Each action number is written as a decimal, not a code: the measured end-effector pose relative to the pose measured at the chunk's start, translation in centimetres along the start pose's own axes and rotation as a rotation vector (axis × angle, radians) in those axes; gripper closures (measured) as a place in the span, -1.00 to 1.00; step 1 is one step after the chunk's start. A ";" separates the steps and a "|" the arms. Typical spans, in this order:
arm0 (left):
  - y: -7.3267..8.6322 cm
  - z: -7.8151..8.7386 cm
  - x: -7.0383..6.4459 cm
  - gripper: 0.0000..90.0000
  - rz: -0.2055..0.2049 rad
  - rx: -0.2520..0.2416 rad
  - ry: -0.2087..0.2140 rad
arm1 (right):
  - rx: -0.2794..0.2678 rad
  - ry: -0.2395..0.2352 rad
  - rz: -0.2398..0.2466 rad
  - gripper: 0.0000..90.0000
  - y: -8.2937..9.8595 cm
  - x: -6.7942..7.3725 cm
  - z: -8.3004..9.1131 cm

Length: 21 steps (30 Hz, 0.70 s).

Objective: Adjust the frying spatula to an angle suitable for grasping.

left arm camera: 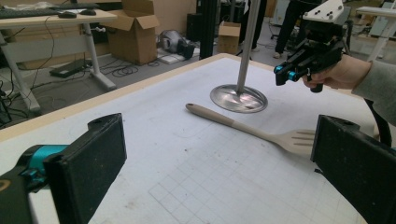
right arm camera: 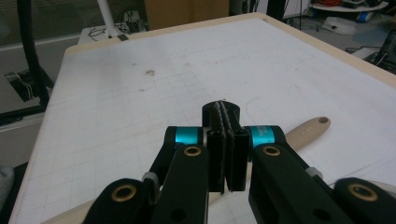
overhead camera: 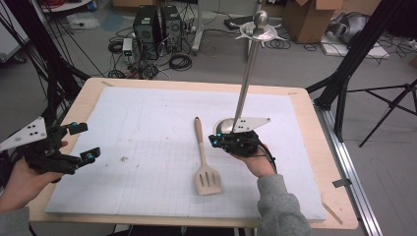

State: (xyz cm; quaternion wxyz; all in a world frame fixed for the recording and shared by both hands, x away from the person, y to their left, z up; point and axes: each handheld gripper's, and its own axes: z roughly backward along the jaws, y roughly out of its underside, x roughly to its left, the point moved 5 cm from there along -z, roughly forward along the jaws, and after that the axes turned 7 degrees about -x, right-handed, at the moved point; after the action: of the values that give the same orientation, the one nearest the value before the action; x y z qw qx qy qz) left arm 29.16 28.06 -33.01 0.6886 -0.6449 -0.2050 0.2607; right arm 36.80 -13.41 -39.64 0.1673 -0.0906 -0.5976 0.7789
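Note:
A beige slotted spatula [overhead camera: 204,162] lies flat on the white mat, handle pointing away; it also appears in the left gripper view [left arm camera: 252,128] and, partly hidden behind the jaws, in the right gripper view [right arm camera: 306,130]. Just right of its handle stands a metal utensil stand [overhead camera: 248,73] with a round base [left arm camera: 238,98] and hooks on top. My right gripper [overhead camera: 216,141] hovers shut, with nothing between its jaws, over the mat beside the stand's base and above the spatula handle [right arm camera: 223,122]. At the table's left edge, my left gripper [overhead camera: 84,142] is open and empty, its pads [left arm camera: 93,158] wide apart.
The white gridded mat [overhead camera: 147,128] covers most of the wooden table [overhead camera: 88,86]. Beyond the table are black tripod legs [overhead camera: 354,54], computer towers [overhead camera: 155,24], cables and cardboard boxes [overhead camera: 314,17] on the floor.

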 end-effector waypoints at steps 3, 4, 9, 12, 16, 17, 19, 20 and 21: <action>0.1 0.1 0.0 -0.91 -0.003 0.005 -0.003 | -0.013 -0.016 0.002 0.99 0.0 -0.2 -0.1; 0.1 0.1 0.0 -0.91 -0.002 0.006 -0.004 | -0.016 -0.021 0.003 0.99 0.1 -0.3 -0.2; 0.3 0.2 -0.1 -0.91 0.000 0.011 -0.003 | -0.018 -0.017 -0.005 0.99 0.2 -0.8 -0.5; 0.3 0.2 -0.1 -0.91 -0.002 0.010 -0.005 | -0.001 -0.018 -0.003 0.99 0.3 -1.0 -1.1; 0.3 0.3 -0.1 -0.91 -0.003 0.010 -0.004 | 0.031 -0.025 0.003 0.99 0.6 -1.0 -1.9; 0.3 0.3 -0.1 -0.91 -0.003 0.011 -0.005 | 0.040 -0.026 0.008 0.99 0.7 -1.1 -2.2; 0.4 0.3 -0.1 -0.91 0.001 0.012 -0.007 | 0.050 -0.027 0.011 0.99 0.8 -1.1 -2.4; 0.4 0.3 -0.1 -0.91 -0.001 0.014 -0.007 | 0.070 -0.032 0.016 0.99 1.1 -1.1 -2.8; 0.4 0.3 -0.1 -0.91 -0.001 0.017 -0.007 | 0.085 -0.030 0.028 0.99 1.2 -1.1 -3.0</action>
State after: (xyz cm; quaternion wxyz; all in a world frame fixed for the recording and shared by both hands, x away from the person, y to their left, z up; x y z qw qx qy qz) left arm 28.85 28.21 -33.42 0.6936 -0.6380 -0.2054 0.2641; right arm 38.71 -11.39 -41.68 0.1513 -0.0802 -0.5650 0.8071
